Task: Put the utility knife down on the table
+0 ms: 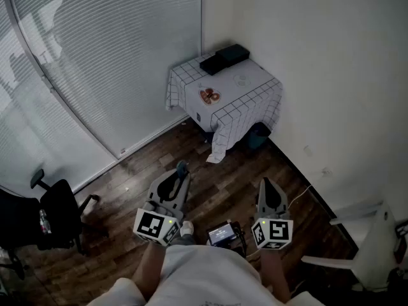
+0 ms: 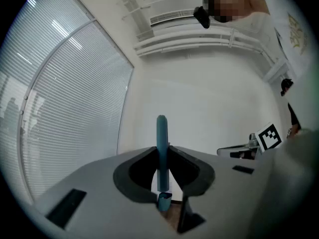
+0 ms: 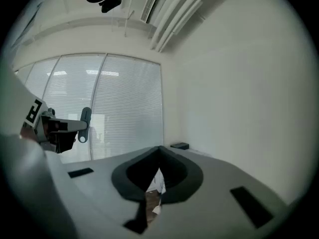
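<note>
A blue utility knife [image 1: 182, 168] is clamped in my left gripper [image 1: 180, 176], its end sticking out past the jaw tips. In the left gripper view the knife [image 2: 161, 143] stands upright between the closed jaws. My right gripper [image 1: 266, 183] is shut with nothing in it, and its jaws meet in the right gripper view [image 3: 159, 150]. Both grippers are held low over the wood floor, well short of the small table [image 1: 255, 85] with a checked cloth in the far corner. The table edge [image 3: 199, 153] also shows beyond the right jaws.
On the table lie black boxes [image 1: 224, 58], a reddish item [image 1: 208, 95] and a white item [image 1: 241, 79]. A dark bin [image 1: 259, 134] sits under it. A black office chair [image 1: 56, 214] stands left, white furniture [image 1: 370, 250] right, and a small device [image 1: 223, 235] lies on the floor.
</note>
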